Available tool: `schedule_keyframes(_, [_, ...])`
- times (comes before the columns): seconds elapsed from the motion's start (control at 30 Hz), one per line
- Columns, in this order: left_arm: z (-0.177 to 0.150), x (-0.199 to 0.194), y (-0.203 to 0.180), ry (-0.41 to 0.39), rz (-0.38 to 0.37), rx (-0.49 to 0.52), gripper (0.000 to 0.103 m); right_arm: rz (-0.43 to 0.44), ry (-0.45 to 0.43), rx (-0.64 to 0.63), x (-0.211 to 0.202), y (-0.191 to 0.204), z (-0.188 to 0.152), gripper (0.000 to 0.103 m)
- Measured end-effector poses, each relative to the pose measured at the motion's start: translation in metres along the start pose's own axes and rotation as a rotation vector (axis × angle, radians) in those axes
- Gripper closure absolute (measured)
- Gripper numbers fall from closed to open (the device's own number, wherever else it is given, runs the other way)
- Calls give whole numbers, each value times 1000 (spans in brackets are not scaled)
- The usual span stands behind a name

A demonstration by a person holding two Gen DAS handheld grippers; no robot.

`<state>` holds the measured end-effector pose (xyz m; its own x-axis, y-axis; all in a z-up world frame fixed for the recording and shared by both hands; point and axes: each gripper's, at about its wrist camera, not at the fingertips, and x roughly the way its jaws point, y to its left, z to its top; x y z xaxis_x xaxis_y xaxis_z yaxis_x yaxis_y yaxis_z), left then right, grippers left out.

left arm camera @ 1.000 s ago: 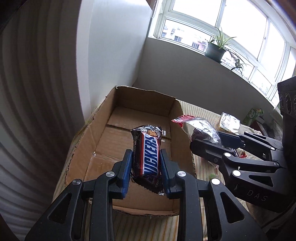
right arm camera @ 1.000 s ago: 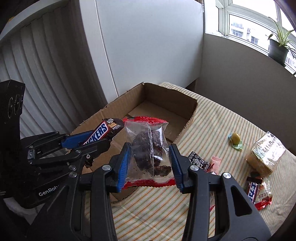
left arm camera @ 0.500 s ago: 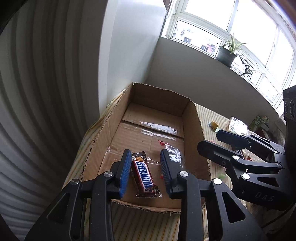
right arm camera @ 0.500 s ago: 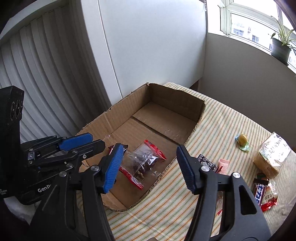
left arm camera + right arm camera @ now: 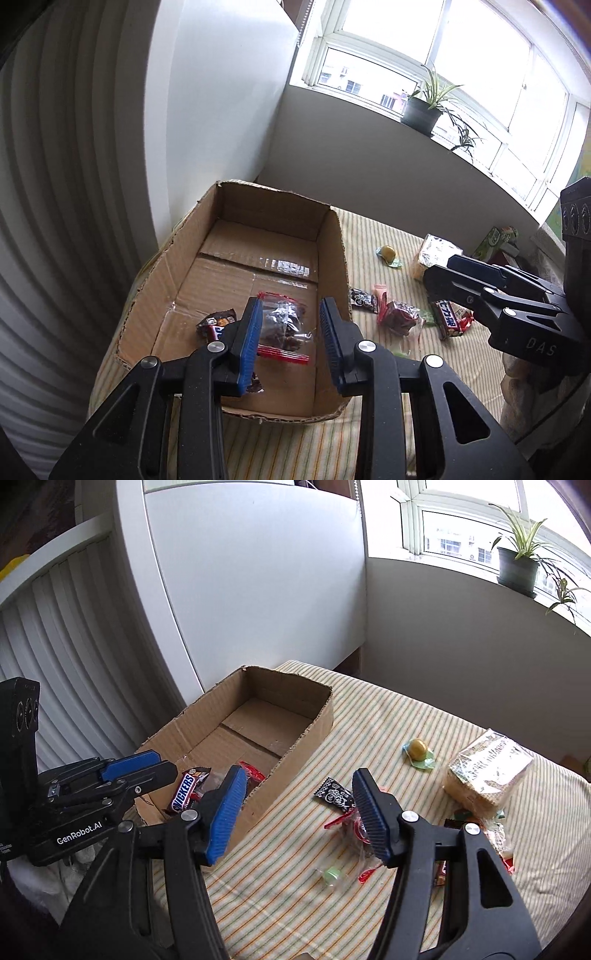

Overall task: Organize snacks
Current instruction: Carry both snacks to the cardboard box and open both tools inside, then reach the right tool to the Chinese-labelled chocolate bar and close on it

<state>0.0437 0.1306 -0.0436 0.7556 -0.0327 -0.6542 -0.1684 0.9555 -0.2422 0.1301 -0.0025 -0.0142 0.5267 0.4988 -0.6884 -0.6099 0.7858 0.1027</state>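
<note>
An open cardboard box stands on the striped table. Inside it lie a Snickers bar and a clear red-edged bag of dark snacks. My left gripper is open and empty above the box's near end; it shows at the left of the right wrist view. My right gripper is open and empty over the table right of the box; it shows in the left wrist view.
Loose snacks lie right of the box: a black packet, a red-edged bag, a green candy, a yellow sweet, a cracker pack and a small bar. A wall, radiator and window sill surround the table.
Both grippers opened and released the Snickers bar and the snack bag into the box. Both have since pulled back and up; the right one has swung right over the table.
</note>
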Motion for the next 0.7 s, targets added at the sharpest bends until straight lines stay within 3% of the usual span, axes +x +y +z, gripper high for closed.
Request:
schedule_keyframes(0.43, [-19,16,-78,65,-127,151,72,-121,23,95,-29,-87,-28,41])
schedule_keyframes(0.7, [-41,38,-104,142,-155,186,72,-176,80,131,-26,-127,-57,41])
